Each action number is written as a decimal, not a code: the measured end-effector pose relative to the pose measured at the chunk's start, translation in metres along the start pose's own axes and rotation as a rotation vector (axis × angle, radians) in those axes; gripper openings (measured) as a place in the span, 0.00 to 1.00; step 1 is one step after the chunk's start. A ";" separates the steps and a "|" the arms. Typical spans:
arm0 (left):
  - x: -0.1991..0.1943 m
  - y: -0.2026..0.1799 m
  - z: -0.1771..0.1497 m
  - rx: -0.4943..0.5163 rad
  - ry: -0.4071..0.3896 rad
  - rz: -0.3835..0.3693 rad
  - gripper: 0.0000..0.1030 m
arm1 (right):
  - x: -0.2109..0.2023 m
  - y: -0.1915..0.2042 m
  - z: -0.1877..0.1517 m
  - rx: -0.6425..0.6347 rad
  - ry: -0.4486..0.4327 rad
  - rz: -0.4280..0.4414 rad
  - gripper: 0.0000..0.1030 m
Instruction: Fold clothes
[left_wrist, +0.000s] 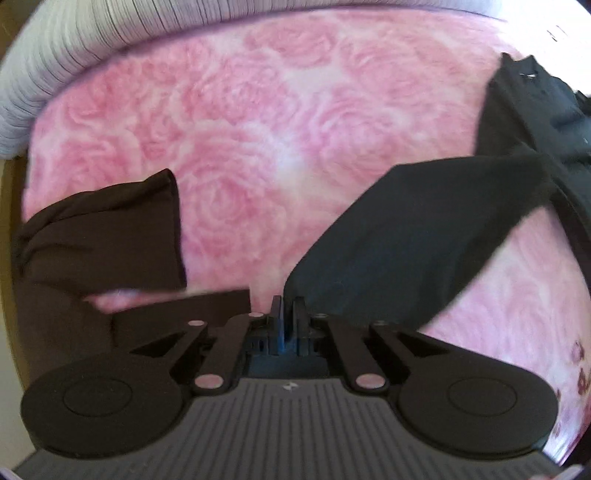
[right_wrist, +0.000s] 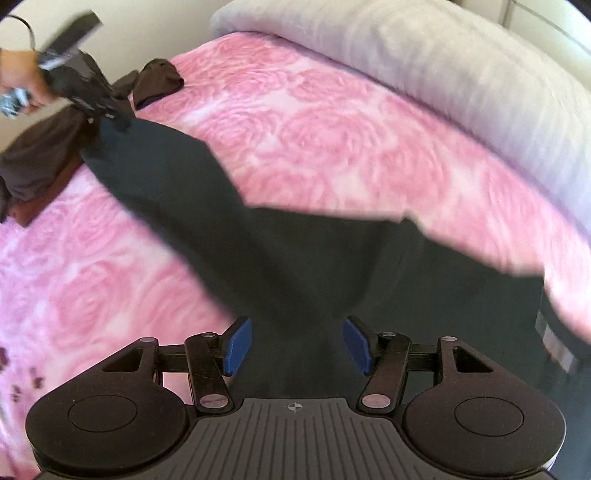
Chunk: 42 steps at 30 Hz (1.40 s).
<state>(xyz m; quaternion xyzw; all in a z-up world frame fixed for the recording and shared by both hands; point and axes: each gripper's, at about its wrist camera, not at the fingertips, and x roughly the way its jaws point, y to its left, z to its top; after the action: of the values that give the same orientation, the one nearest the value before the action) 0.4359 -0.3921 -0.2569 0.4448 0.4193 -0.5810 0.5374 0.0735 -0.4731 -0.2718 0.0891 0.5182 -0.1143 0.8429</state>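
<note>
Pink rose-patterned plush blanket (left_wrist: 266, 122) covers the bed. Left of the black garment (left_wrist: 417, 236), a crumpled brown cloth (left_wrist: 99, 236) lies bunched. Left tongs (left_wrist: 288, 308) pinch the smooth black garment's corner; right tongs (right_wrist: 297, 345) hang spread over it.

Left gripper (left_wrist: 288, 308): fingers closed on a corner of the black cloth garment (left_wrist: 413, 236).
Brown folded garment (left_wrist: 103, 236): lying left on the pink rose-patterned blanket (left_wrist: 258, 122).
</note>
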 end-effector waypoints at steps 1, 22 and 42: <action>-0.008 -0.002 -0.006 -0.012 -0.012 -0.003 0.01 | 0.007 -0.003 0.011 -0.040 -0.001 -0.006 0.57; -0.022 0.023 -0.021 -0.211 -0.159 -0.007 0.06 | 0.094 -0.049 0.101 -0.399 0.071 -0.062 0.01; 0.034 -0.127 -0.081 0.681 0.049 0.443 0.35 | 0.020 0.037 -0.001 0.048 -0.015 0.017 0.38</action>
<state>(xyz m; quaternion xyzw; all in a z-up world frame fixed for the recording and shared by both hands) 0.3133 -0.3132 -0.3088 0.6905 0.1095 -0.5462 0.4614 0.0920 -0.4389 -0.2891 0.1130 0.5083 -0.1201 0.8452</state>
